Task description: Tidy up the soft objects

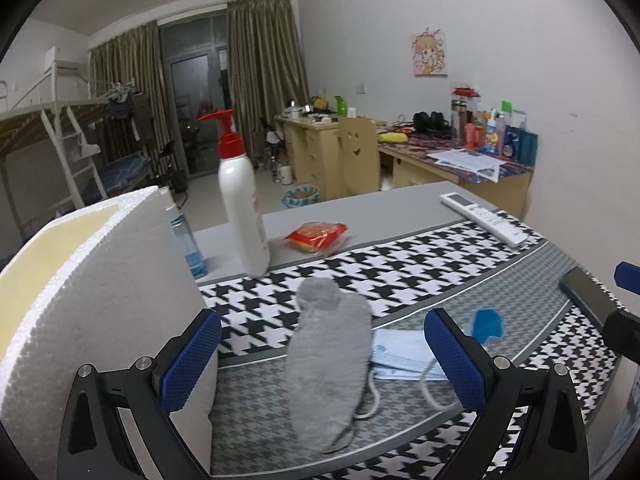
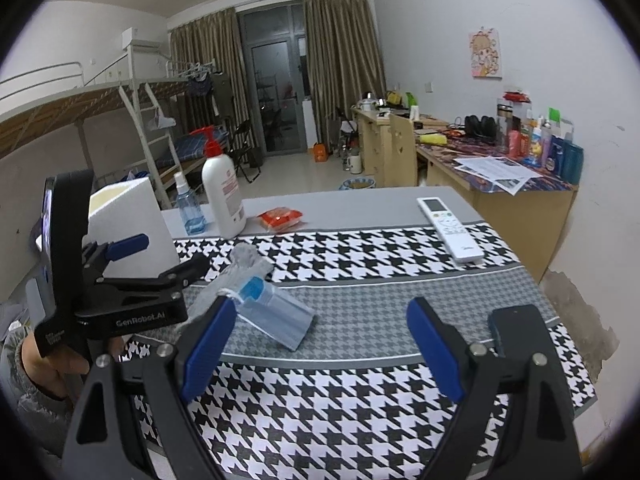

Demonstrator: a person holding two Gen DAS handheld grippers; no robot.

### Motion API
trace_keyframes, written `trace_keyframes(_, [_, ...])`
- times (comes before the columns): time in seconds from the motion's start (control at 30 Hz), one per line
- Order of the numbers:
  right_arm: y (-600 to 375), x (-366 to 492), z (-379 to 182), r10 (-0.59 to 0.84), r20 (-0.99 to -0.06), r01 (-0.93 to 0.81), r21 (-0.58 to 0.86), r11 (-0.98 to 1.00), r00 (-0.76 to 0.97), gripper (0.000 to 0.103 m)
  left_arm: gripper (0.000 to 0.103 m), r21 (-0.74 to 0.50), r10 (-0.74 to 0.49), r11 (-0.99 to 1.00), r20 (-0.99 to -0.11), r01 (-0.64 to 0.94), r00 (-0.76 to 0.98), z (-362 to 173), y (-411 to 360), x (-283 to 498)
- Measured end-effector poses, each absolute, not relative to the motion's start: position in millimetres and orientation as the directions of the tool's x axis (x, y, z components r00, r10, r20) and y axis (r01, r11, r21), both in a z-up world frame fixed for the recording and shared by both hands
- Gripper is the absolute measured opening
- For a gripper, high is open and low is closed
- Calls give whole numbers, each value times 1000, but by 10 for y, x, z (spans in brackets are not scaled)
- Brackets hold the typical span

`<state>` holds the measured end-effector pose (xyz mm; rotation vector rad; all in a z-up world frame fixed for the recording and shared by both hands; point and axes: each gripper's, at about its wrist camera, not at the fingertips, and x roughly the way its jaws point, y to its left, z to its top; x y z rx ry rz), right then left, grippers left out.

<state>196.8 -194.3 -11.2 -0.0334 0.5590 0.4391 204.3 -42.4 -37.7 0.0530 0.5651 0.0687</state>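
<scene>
A grey sock (image 1: 328, 360) lies lengthwise on the houndstooth tablecloth (image 1: 400, 272), its edge over a light blue face mask (image 1: 400, 354) with white ear loops. My left gripper (image 1: 322, 358) is open, its blue pads standing wide on either side of the sock without touching it. In the right wrist view the sock (image 2: 244, 264) and the mask (image 2: 276, 312) lie ahead and to the left. My right gripper (image 2: 322, 348) is open over bare cloth with nothing between its fingers. The left gripper (image 2: 176, 250), held by a hand, reaches in from the left.
A white foam box (image 1: 100, 300) stands close on the left. Behind are a spray bottle (image 1: 188, 244), a white pump bottle (image 1: 240, 200) and a red snack packet (image 1: 316, 236). A white remote (image 2: 448, 228) and a dark phone (image 2: 516, 328) lie on the right.
</scene>
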Motion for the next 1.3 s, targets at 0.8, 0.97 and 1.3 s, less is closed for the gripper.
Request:
trace_keyframes(0.8, [-1596,2204,-325,432,-591,-498,59,865,681,90,93,47,67,998,-648,-48,759,-681,-322,2197])
trace_keyframes(0.97, [-1557,2261,-354,434,-606,-503,63,862,667,90,92,34,52,999,-663,-40,747,-719,-297,2231])
trace_keyframes(1.3, [-1436,2417,-501,423,-658,-517,59,854,623,90,82,28,47,999,-712,-39,701,-822,-258,2303])
